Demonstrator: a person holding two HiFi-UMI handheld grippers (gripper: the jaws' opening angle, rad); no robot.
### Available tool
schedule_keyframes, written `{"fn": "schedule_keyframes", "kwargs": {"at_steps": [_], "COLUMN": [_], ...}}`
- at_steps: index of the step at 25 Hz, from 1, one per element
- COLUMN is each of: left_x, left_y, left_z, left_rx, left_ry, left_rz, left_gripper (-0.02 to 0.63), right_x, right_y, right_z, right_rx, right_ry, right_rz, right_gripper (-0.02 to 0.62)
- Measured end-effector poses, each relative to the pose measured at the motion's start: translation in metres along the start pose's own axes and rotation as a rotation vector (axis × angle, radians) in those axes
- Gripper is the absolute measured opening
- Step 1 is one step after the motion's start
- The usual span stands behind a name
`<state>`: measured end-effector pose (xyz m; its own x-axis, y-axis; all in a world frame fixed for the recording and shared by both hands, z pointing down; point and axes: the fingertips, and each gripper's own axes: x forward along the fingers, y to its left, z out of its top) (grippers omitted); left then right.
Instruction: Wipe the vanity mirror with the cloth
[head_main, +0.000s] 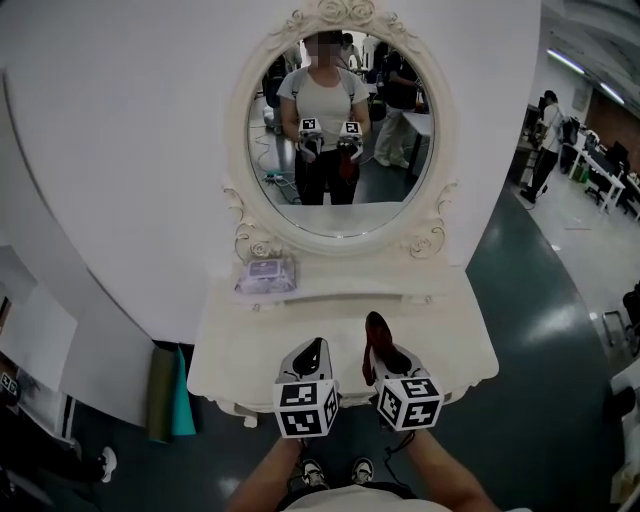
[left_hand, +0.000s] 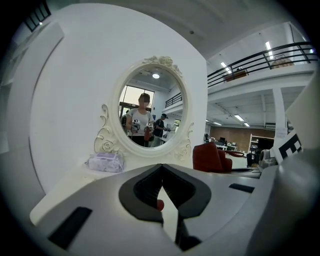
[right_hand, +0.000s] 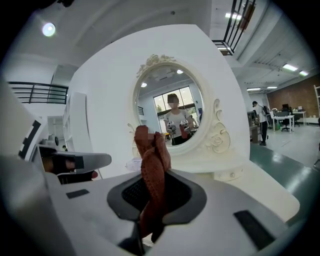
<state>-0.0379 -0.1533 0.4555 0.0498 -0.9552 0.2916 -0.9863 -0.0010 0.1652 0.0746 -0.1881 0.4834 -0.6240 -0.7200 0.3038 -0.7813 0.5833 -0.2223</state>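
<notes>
I see the vanity mirror (head_main: 340, 130) framed in cream white with raised rose-and-scroll ornament, set on a plain white wall (head_main: 120, 150). The dressing table (head_main: 450, 340) below the mirror is the same cream. The wipes pack (head_main: 266, 275) under the mirror's left edge is pale lilac. The cloth (right_hand: 152, 175) is rust red with a fine woven grain. The left gripper (head_main: 312, 346) and right gripper (head_main: 385, 356) are grey-white with black pads, and their cubes carry black-and-white square markers. The floor (head_main: 540, 300) right of the mirror is dark green-grey.

**Count at the vanity**

Two grippers: left gripper (head_main: 314, 347) and right gripper (head_main: 386, 352). One cloth (head_main: 376, 328), pinched between the right gripper's fingers. One vanity mirror (head_main: 340, 130) and one purple packet (head_main: 266, 274), both beyond the fingertips. One white table (head_main: 455, 335) beneath the fingers.
</notes>
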Motion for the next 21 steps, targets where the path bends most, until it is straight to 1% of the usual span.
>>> {"fn": "schedule_keyframes", "kwargs": {"at_steps": [3, 9, 21], "left_x": [0.002, 0.003, 0.008], "left_y": [0.003, 0.009, 0.015], "left_z": [0.002, 0.005, 0.005], "left_rx": [-0.010, -0.029, -0.021], "left_ry": [-0.006, -0.008, -0.001], "left_rz": [0.011, 0.021, 0.017], "left_gripper": [0.011, 0.011, 0.011], "right_x": [0.005, 0.007, 0.011], "right_y": [0.004, 0.005, 0.001], "right_z": [0.002, 0.011, 0.013], "right_rx": [-0.005, -0.047, -0.031], "right_ry": [0.005, -0.008, -0.004], "right_rz": [0.023, 0.027, 0.021], "right_gripper": [0.063, 0.061, 0.060]}}
